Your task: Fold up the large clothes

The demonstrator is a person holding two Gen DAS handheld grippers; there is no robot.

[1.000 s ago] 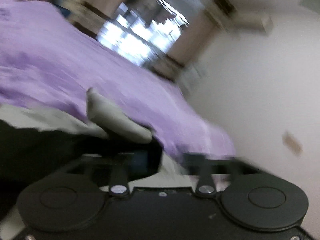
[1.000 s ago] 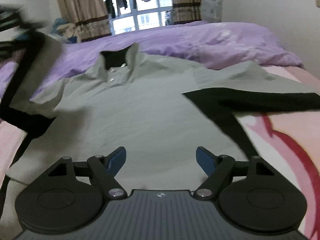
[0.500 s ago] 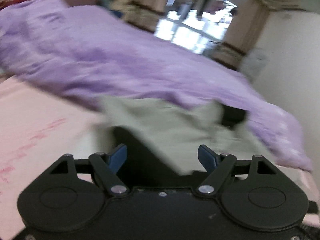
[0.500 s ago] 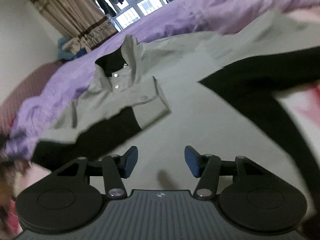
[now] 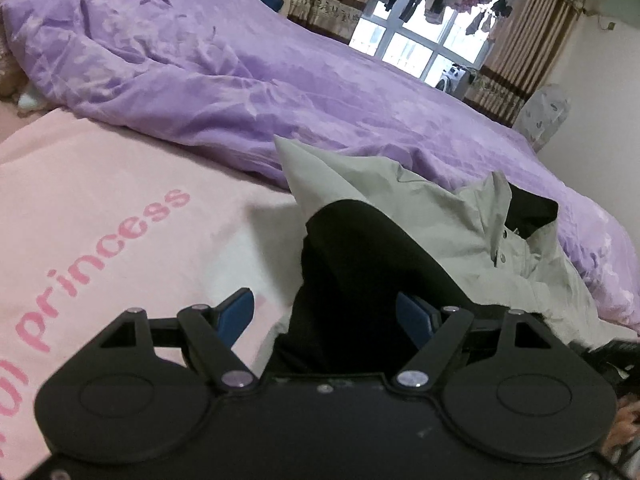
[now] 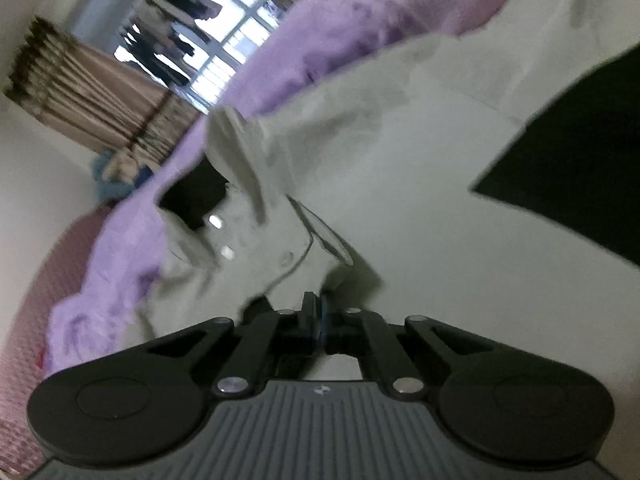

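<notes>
one grey-black shirt (image 5: 420,216) on bed; left tongs (image 5: 326,314) apart, empty; right tongs (image 6: 316,316) pinched together on shirt fabric.

The shirt (image 5: 432,216) is pale grey-green with a black sleeve (image 5: 360,264), black collar lining and pale snaps. The duvet (image 5: 224,76) is lilac, faintly mottled. The sheet (image 5: 92,184) is pale pink with darker pink lettering. Curtains (image 5: 516,60) are beige with a brown patterned band. Both grippers (image 5: 326,312) (image 6: 316,320) are black; the left's pads (image 5: 236,308) are blue, the right's probably too.
</notes>
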